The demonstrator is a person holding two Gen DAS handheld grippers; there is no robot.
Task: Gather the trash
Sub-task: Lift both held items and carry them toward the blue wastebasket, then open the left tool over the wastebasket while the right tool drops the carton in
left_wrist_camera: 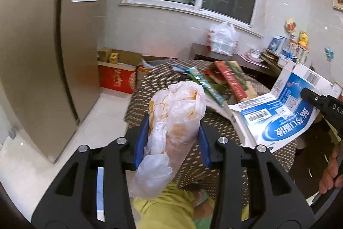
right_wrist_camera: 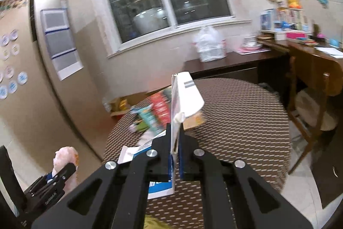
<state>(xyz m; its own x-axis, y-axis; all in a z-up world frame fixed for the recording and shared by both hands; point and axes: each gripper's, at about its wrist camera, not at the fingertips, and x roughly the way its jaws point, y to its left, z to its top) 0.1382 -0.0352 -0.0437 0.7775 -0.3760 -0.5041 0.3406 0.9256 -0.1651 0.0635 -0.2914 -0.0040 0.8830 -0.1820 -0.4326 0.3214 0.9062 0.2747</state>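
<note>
My left gripper (left_wrist_camera: 173, 134) is shut on a crumpled white plastic bag (left_wrist_camera: 173, 121) with orange print, held above the edge of the round patterned table (left_wrist_camera: 150, 83). My right gripper (right_wrist_camera: 175, 134) is shut on a flattened blue and white carton (right_wrist_camera: 186, 96), held upright above the table (right_wrist_camera: 246, 121). The same carton shows in the left wrist view (left_wrist_camera: 285, 115) at the right, with the right gripper's black body beside it. The left gripper and its bag show at the lower left of the right wrist view (right_wrist_camera: 64, 160).
Books and packets (left_wrist_camera: 225, 81) lie in a pile on the table's far side. A yellow-green thing (left_wrist_camera: 167, 205) sits below the left gripper. A beige cabinet (left_wrist_camera: 32, 57) stands left, cardboard boxes (left_wrist_camera: 118, 74) on the floor, a dark sideboard (right_wrist_camera: 235, 61) with a white bag (right_wrist_camera: 210, 44) behind, a wooden chair (right_wrist_camera: 310, 89) right.
</note>
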